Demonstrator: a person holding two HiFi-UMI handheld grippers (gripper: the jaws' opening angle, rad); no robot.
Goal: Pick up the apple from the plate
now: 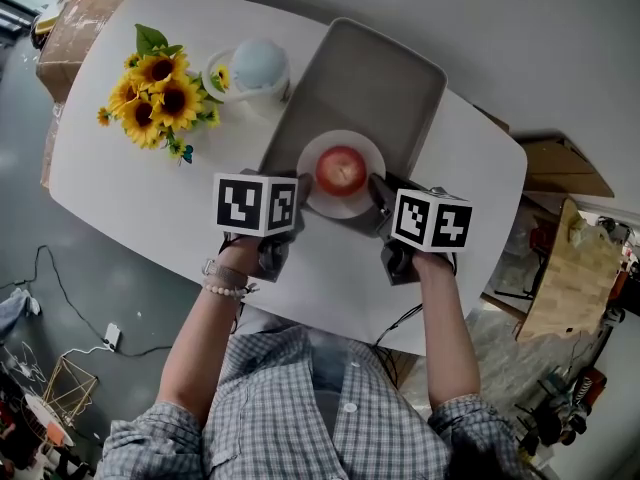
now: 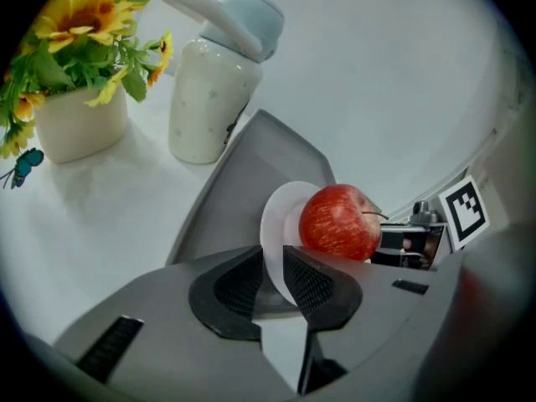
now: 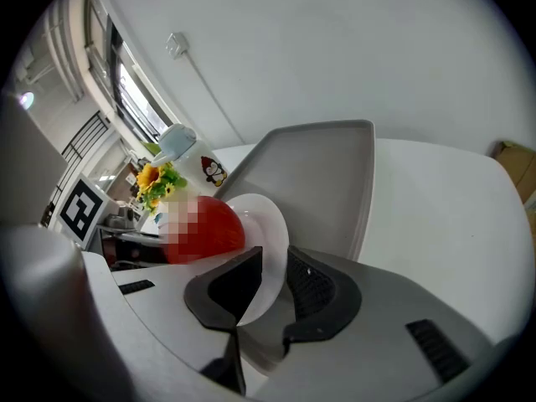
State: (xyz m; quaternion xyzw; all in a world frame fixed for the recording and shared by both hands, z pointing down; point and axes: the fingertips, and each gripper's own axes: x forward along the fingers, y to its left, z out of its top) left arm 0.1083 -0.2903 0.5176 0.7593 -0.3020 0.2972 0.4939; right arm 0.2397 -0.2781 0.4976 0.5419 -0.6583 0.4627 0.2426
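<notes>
A red apple [image 1: 341, 168] sits on a small white plate [image 1: 371, 149] at the near end of a grey tray [image 1: 385, 78]. My left gripper [image 1: 301, 194] grips the plate's left rim, and my right gripper [image 1: 377, 194] grips its right rim. In the left gripper view the jaws [image 2: 275, 276] are shut on the plate's [image 2: 278, 221] thin edge, with the apple [image 2: 338, 223] just beyond. In the right gripper view the jaws [image 3: 274, 276] likewise pinch the plate [image 3: 266, 224], and the apple [image 3: 219, 229] is partly behind a mosaic patch. I cannot tell if the plate is lifted.
Sunflowers [image 1: 155, 96] in a white pot and a white bottle with a pale blue lid [image 1: 258, 66] stand left of the tray on the white table [image 1: 140, 188]. A cardboard box [image 1: 70, 30] lies beyond the table's far left end. The table's near edge is close below my hands.
</notes>
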